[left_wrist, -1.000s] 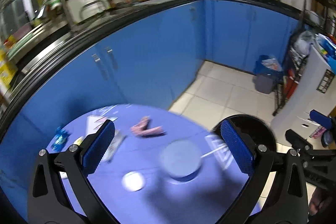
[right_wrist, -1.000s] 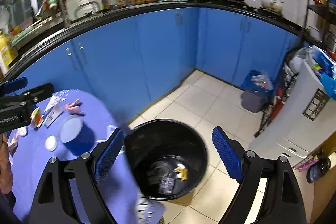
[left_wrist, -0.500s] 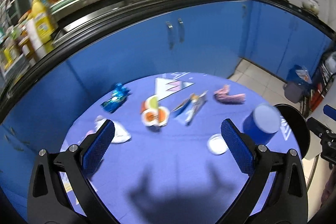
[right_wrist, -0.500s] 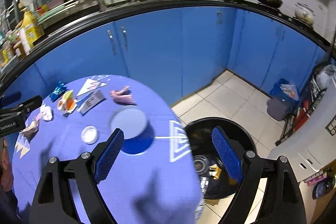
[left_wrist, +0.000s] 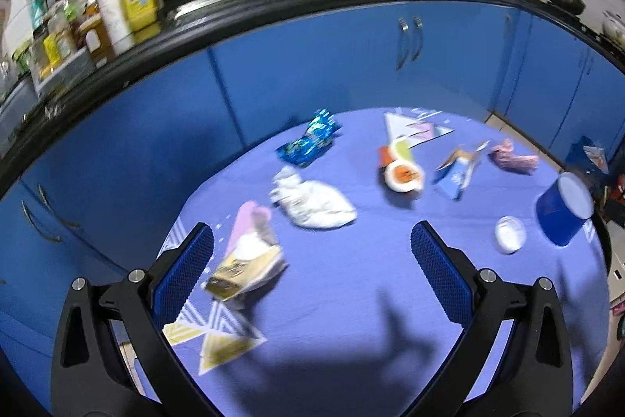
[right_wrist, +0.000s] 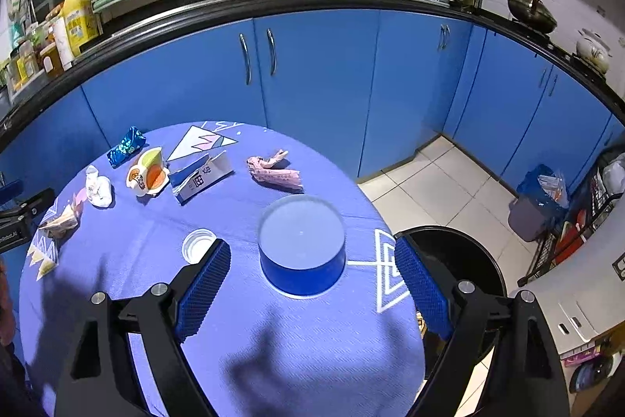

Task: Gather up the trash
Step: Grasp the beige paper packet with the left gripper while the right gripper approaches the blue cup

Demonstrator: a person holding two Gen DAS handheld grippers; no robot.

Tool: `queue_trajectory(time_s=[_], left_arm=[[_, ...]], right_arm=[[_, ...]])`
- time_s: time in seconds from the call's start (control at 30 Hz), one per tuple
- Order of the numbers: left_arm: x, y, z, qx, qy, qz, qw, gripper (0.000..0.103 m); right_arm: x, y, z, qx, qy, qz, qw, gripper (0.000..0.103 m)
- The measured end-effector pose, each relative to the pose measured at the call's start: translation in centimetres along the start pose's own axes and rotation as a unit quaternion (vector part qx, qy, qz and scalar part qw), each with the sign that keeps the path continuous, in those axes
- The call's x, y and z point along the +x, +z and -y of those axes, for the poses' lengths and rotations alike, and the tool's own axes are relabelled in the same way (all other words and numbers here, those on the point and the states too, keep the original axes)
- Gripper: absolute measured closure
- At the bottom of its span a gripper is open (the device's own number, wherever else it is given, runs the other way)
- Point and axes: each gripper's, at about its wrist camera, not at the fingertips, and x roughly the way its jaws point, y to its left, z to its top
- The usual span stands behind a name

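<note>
Round table (right_wrist: 242, 331) in ribbed purple cloth, squat blue tub (right_wrist: 301, 253), crumpled white paper (left_wrist: 312, 204), crinkled foil wrapper (left_wrist: 308, 143), left gripper (left_wrist: 312, 276) and right gripper (right_wrist: 308, 284) wide apart, empty

Matt woven cloth covers the table (right_wrist: 242, 331); the blue wrapper (left_wrist: 308, 143) is glossy foil, the tissue (left_wrist: 312, 204) crumpled paper.

Left wrist: above the worktop's (left_wrist: 351, 299) near edge, facing down towards cabinets.
Right wrist: likewise, over its right edge.
Shared: worktop.
</note>
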Motion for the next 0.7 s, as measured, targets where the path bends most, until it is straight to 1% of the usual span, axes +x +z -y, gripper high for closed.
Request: queue_trajectory(time_s=[0.27, 0.4, 0.43, 0.5, 0.57, 0.63, 0.7], left_arm=[[3.3, -1.8, -2.4, -0.022, 0.007, -0.034, 0.9992, 0.005], [5.0, -2.5, -3.6, -0.038, 0.010, -0.050, 0.9980, 0.009], [5.7, -2.7, -4.2, -0.049, 0.009, -0.059, 0.9970, 0.010], [6.4, -2.9, -4.9, -0.065, 0.003, -0.071, 0.9954, 0.019], [7.3, -3.2, -5.7, -0.080, -0.006, -0.083, 0.9933, 0.023], [7.8, -3.5, -6.0, -0.086, -0.009, -0.089, 0.9923, 0.026], [8.0, -3.7, -6.1, -0.088, -0.010, -0.090, 0.9920, 0.033]], right_arm=[[3.1, 0.1, -0.8, -0.008, -0.009, -0.025, 1.000, 0.019], [4.8, 0.1, -1.1, -0.012, -0.017, -0.039, 0.999, 0.019], [5.2, 0.1, -1.2, -0.013, -0.019, -0.042, 0.999, 0.019], [5.9, 0.0, -1.2, -0.014, -0.026, -0.048, 0.998, 0.019], [6.6, 0.0, -1.2, -0.012, -0.031, -0.054, 0.998, 0.019], [7.2, 0.0, -1.1, -0.009, -0.032, -0.060, 0.998, 0.019], [7.5, 0.1, -1.0, -0.007, -0.031, -0.064, 0.997, 0.019]])
